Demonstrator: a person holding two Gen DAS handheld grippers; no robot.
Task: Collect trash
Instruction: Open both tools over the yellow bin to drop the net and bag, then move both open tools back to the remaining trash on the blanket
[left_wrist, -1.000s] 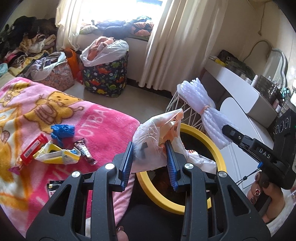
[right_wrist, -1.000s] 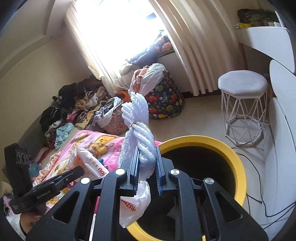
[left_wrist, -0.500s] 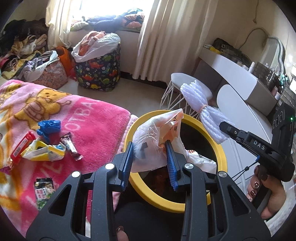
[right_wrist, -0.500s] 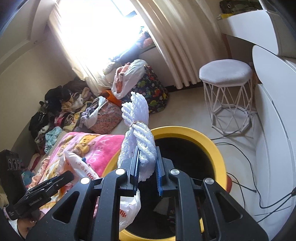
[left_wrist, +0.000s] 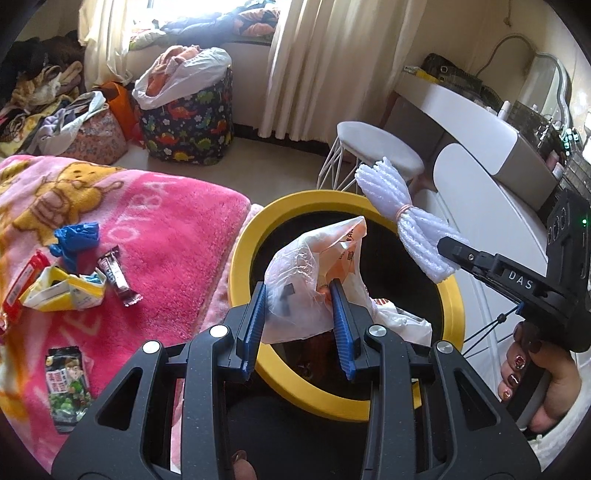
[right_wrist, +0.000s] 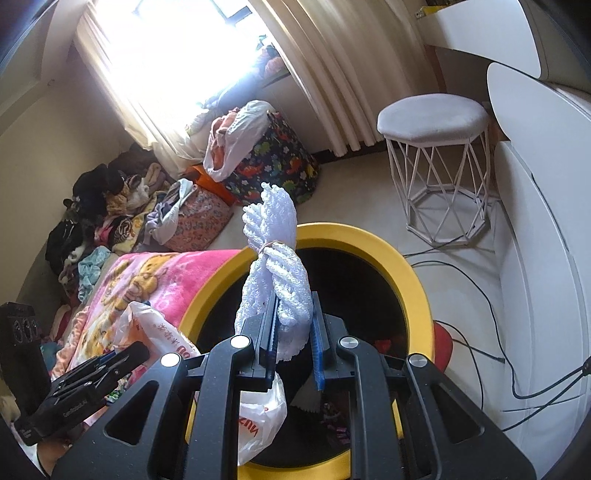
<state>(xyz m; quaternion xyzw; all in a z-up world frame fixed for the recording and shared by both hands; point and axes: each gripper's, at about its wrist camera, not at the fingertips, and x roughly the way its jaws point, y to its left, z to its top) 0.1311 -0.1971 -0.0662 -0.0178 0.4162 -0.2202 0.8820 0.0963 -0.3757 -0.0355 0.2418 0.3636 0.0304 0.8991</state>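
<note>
- Foam netting bundle (right_wrist: 275, 266): one white bundle, cinched at the middle by a band; in the right wrist view its long axis runs upward from the jaws and away from the camera, above the bin's opening.
- Right gripper (right_wrist: 293, 325): jaws nearly closed, clamping the lower end of the bundle between the blue pads.
- Plastic bag (left_wrist: 314, 280): one crumpled, translucent white bag with orange print; its peak points up and away from the left gripper, its loose tail hanging over the bin's mouth.
- Left gripper (left_wrist: 299, 314): jaws at a narrow setting, both blue pads pressing the bag's sides.
- Bin (left_wrist: 251, 236): one round black container with a yellow rim, standing just beside the edge of the pink blanket (left_wrist: 166, 229); both held items are over its opening.
- Loose items near the blanket's left edge: one blue crumpled piece (left_wrist: 75, 238), one yellow-and-white carton (left_wrist: 62, 291), one dark candy wrapper (left_wrist: 118, 275), one green snack packet (left_wrist: 68, 387), one red item (left_wrist: 22, 284) at the frame's border.
- One white stool (right_wrist: 437, 162) stands on the floor beyond the bin.
</note>
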